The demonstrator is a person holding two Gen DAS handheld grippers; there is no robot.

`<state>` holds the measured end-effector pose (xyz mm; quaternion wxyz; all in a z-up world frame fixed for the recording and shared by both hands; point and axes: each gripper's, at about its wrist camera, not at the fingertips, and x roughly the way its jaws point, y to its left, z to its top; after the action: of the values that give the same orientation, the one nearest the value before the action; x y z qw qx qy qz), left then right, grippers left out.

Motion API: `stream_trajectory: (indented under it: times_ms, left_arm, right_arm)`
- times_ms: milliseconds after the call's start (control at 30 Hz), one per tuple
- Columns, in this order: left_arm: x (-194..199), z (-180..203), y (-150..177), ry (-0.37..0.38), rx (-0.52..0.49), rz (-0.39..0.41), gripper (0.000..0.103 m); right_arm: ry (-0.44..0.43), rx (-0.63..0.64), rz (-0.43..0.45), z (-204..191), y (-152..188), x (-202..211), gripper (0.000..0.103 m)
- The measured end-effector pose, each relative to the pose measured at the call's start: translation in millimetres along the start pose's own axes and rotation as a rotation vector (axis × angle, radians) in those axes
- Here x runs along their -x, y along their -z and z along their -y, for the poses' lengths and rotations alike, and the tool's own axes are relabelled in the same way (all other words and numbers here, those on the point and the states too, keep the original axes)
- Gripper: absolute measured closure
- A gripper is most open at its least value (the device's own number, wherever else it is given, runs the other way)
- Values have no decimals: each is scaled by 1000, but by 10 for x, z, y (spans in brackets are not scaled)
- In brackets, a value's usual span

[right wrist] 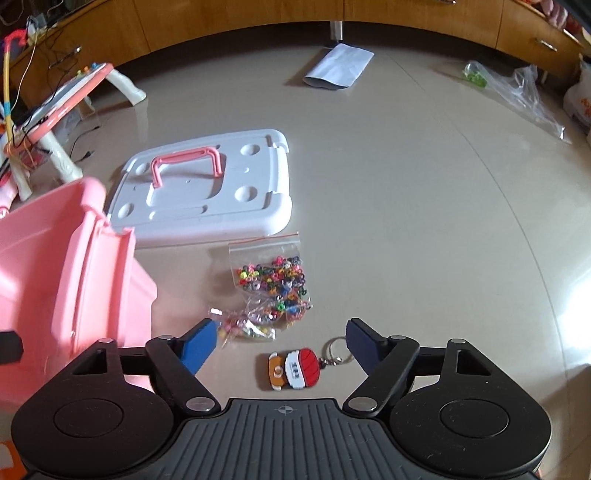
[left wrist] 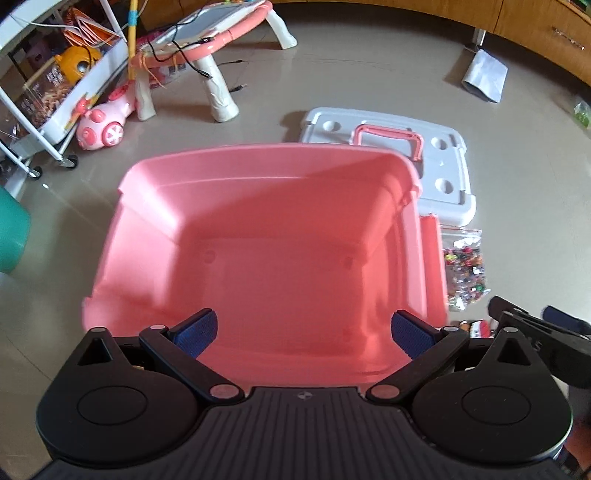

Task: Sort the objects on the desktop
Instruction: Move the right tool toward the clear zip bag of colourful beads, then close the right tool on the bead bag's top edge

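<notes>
My left gripper (left wrist: 304, 314) hangs open over the empty pink storage bin (left wrist: 258, 157), with nothing between its blue pads. The bin's white lid (right wrist: 207, 192) with a pink handle lies flat on the floor behind it. To the right of the bin (right wrist: 74, 258) lie a zip bag of coloured beads (right wrist: 277, 280) and a smaller bead bag (right wrist: 247, 328). A red, white and orange keychain figure (right wrist: 293, 371) with a metal ring lies on the floor between the fingers of my right gripper (right wrist: 281, 325). That gripper is open and its pads stand apart from the figure.
A pink and white toy table (left wrist: 207, 40), a pink toy car (left wrist: 103, 125) and a white wheeled shelf (left wrist: 55, 92) crowd the far left. A white pouch (right wrist: 340, 66) and a clear plastic bag (right wrist: 524, 92) lie near the wooden cabinets (right wrist: 258, 18).
</notes>
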<state>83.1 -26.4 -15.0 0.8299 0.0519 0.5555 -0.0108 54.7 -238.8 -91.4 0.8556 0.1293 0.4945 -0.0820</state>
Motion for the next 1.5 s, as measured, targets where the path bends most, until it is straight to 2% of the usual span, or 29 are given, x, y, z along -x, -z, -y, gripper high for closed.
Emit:
stream_trajectory:
  times_ms: [200, 400, 667, 767, 933, 1233, 1500]
  left_arm:
    - [-32, 196, -37, 26, -37, 3, 0]
    - [-90, 346, -94, 41, -54, 2, 0]
    - [-145, 402, -140, 17, -64, 12, 0]
    - [-180, 384, -147, 18, -54, 2, 0]
    - [-199, 436, -137, -52, -106, 19, 0]
    - [-225, 399, -135, -7, -81, -5, 0]
    - [-237, 324, -128, -4, -50, -20, 0]
  right_arm:
    - [-26, -14, -8, 75, -119, -200, 44]
    - [-40, 4, -41, 67, -243, -465, 47]
    - [-87, -5, -77, -8, -321, -805, 52]
    - [-64, 13, -87, -47, -337, -920, 53]
    - [-62, 16, -111, -44, -330, -1069, 57]
    - [-38, 30, -123, -94, -295, -1204, 60]
    - [-5, 63, -113, -121, -272, -1206, 74]
